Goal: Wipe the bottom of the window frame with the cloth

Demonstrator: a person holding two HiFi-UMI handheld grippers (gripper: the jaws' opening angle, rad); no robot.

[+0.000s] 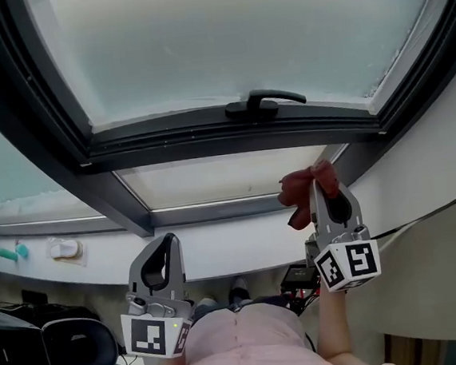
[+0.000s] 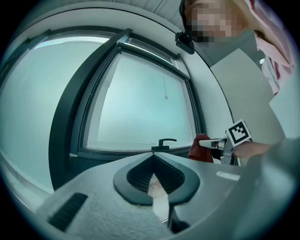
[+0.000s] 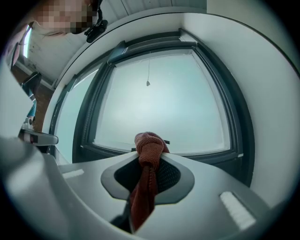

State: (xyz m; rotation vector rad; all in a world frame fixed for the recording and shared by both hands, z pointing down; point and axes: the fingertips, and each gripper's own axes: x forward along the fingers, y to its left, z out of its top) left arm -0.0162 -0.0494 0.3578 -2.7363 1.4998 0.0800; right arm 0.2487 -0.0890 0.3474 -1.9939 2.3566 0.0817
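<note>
The cloth (image 3: 149, 143), a rust-red knit that looks soft, light and floppy, is bunched and clamped between the jaws of the right gripper (image 1: 322, 186), seemingly just short of the window frame (image 1: 231, 133), while the left gripper (image 2: 153, 180) is closed on nothing.

Two tools: left tool (image 1: 167, 248) and right tool (image 1: 325, 186). One red cloth (image 1: 299, 185). One dark window frame (image 1: 208, 145), with one black handle (image 1: 265, 102). One black cable (image 1: 439, 211). One small white item (image 1: 64, 249) on the sill.
</note>
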